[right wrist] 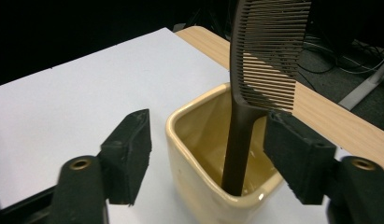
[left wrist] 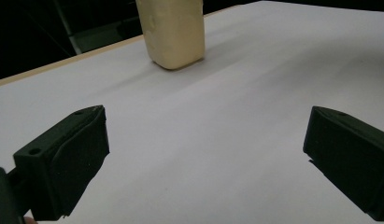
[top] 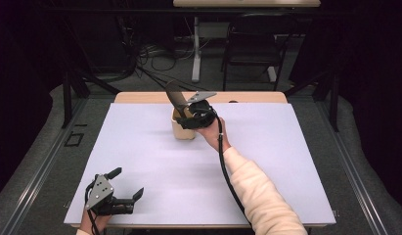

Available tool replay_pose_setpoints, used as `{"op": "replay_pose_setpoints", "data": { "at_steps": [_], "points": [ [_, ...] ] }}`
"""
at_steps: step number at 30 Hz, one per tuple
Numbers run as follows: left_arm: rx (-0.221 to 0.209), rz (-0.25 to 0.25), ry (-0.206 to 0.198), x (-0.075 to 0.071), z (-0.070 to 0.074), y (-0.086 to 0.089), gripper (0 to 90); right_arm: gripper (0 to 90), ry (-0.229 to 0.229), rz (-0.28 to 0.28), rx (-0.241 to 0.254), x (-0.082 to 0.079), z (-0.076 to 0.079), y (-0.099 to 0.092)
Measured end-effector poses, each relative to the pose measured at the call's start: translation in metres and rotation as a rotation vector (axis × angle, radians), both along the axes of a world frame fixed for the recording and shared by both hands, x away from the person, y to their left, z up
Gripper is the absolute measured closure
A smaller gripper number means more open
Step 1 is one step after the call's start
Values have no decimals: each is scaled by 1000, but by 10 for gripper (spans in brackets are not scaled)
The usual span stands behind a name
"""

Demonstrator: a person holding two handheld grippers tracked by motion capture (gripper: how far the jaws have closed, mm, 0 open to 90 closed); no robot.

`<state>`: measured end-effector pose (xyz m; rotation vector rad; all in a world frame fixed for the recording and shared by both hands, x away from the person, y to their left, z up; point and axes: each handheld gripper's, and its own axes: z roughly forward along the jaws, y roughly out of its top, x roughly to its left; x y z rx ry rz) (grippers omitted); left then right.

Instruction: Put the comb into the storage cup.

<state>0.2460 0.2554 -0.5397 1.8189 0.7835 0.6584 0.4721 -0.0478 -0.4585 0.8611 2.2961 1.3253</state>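
White table point(top: 140, 147) under the high view: your right gripper point(top: 186, 116) sits at the cream cup point(top: 181, 131), the black comb point(top: 175, 96) leaning out of it. Your left gripper point(left wrist: 203, 158), in its own view, gapes empty, the cup far ahead. From the right gripper view, the jaws stand apart, the comb just beside one pad; back straight off without tipping it.
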Motion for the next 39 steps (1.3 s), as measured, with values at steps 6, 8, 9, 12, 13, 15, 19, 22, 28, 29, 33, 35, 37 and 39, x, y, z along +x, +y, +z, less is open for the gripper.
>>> {"op": "replay_pose_setpoints", "data": {
  "at_steps": [6,8,9,12,13,15,19,22,28,29,33,35,37,39],
  "points": [
    [3,0,-4,0,0,-1,4,208,30,17,19,-11,6,-10],
    [3,4,0,0,0,-1,3,183,41,27,18,-15,8,-13],
    [4,5,1,0,0,-1,3,163,45,28,14,-17,9,-14],
    [4,4,0,0,0,-1,4,148,58,39,19,-22,12,-20],
    [5,6,3,0,0,-1,3,147,64,46,26,-24,12,-22],
    [7,7,5,1,-1,-2,3,142,74,51,37,-27,14,-26],
    [6,5,-2,0,0,-1,3,115,87,64,20,-34,12,-32],
    [4,8,4,1,0,-1,3,97,100,78,18,-39,9,-37],
    [8,7,1,0,0,-1,3,63,121,78,13,-47,2,-49],
    [8,6,2,0,0,-1,3,60,124,77,16,-48,1,-51],
    [8,4,2,0,-1,-2,3,49,133,66,-2,-54,-5,-59],
    [9,4,-1,0,0,-1,3,43,136,61,-8,-58,-8,-64],
    [7,7,3,0,-1,-1,3,38,134,56,-13,-61,-10,-69],
    [9,5,0,0,-1,-2,3,35,133,49,-19,-63,-12,-74]
  ]
}}
